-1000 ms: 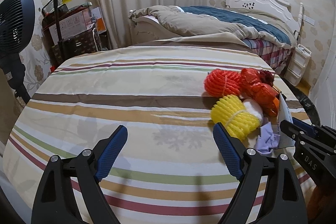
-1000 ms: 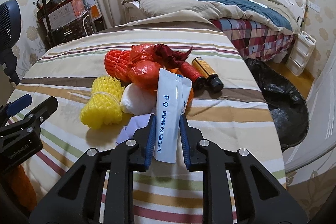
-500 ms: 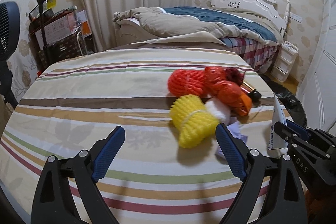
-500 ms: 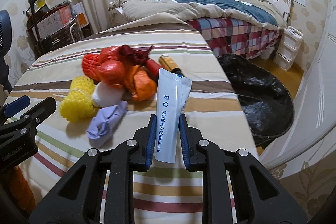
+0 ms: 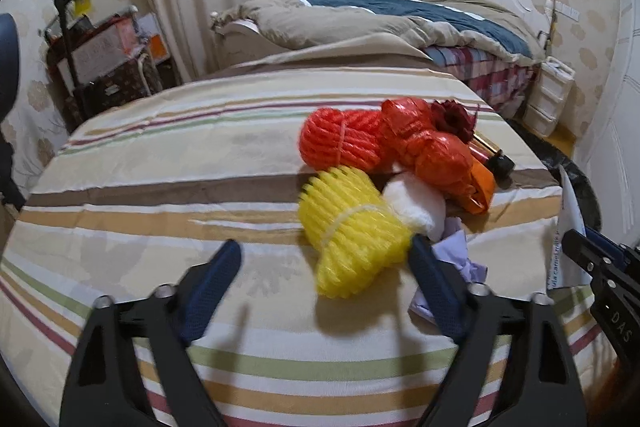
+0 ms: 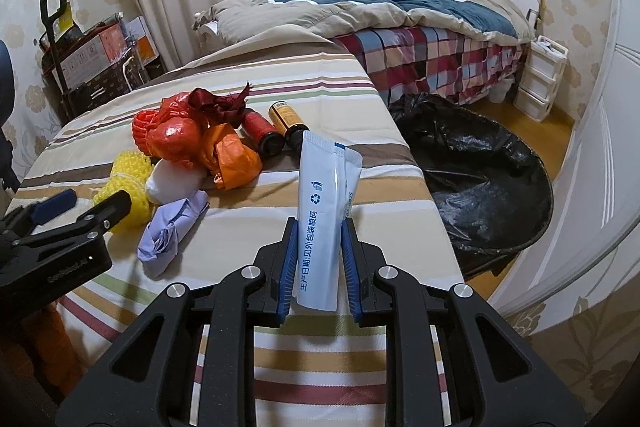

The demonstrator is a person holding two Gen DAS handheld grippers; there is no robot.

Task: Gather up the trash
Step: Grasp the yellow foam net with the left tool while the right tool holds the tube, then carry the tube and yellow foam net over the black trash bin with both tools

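Item: white pouch point(image 6: 325, 223), pinched upright in my right gripper point(image 6: 320, 269), long axis pointing away along the fingers. My left gripper point(image 5: 324, 287) spread wide, holding nothing, yellow foam net point(image 5: 352, 231) just ahead. Ahead-left: trash pile, two bottles point(image 6: 276, 129). Right, past the table edge point(image 6: 420, 163): black-lined bin point(image 6: 480, 179), open-mouthed.

In the left wrist view, the lilac paper wad point(image 5: 456, 251) is partly hidden behind one finger of the left gripper point(image 5: 324, 287), and the fan point(image 5: 8, 67) at 9 o'clock is cut by the edge. The white sachet point(image 5: 568, 227) shows only as a thin strip. In the right wrist view, the yellow foam net point(image 6: 124, 187) is half covered by the left gripper.
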